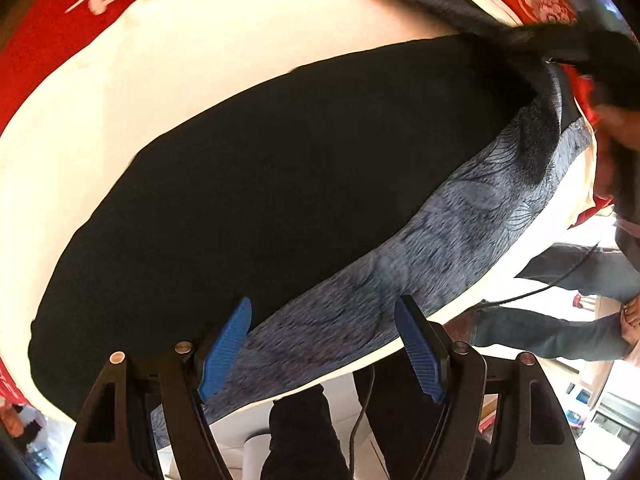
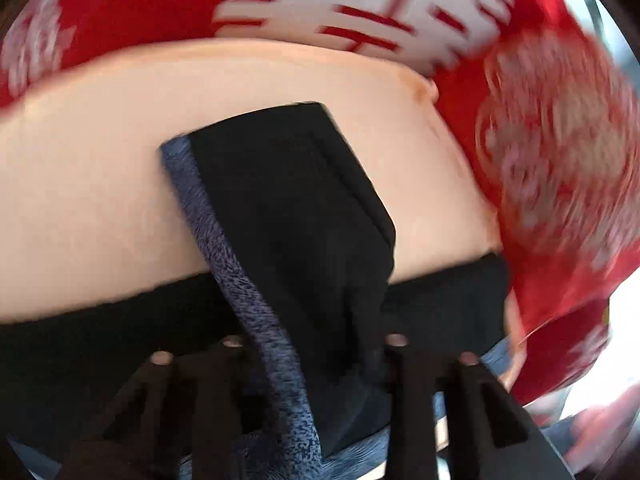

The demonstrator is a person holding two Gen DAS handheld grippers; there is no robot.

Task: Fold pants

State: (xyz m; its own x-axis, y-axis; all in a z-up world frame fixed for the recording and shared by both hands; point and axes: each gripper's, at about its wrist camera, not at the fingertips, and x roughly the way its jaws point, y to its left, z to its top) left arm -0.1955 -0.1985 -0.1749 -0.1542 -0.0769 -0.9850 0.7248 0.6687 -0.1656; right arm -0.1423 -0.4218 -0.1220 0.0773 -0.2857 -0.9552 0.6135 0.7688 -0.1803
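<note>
The pants (image 1: 280, 184) are black with a blue-grey patterned side panel (image 1: 440, 240). They lie spread on a cream cloth (image 1: 200, 60). My left gripper (image 1: 324, 344) is open, its blue pads (image 1: 224, 352) just above the near edge of the patterned panel, holding nothing. My right gripper (image 1: 576, 52) shows at the far right end, lifting one pant end off the cloth. In the right wrist view the right gripper (image 2: 312, 344) is shut on the black pant end (image 2: 296, 200), which hangs forward over the cloth; its fingertips are hidden by fabric.
A red cloth with white characters (image 1: 60, 32) lies under the cream cloth (image 2: 100, 160) and shows at the far edges (image 2: 560, 140). A person's legs (image 1: 560, 328) and a cable (image 1: 540, 288) are beyond the table's near right edge.
</note>
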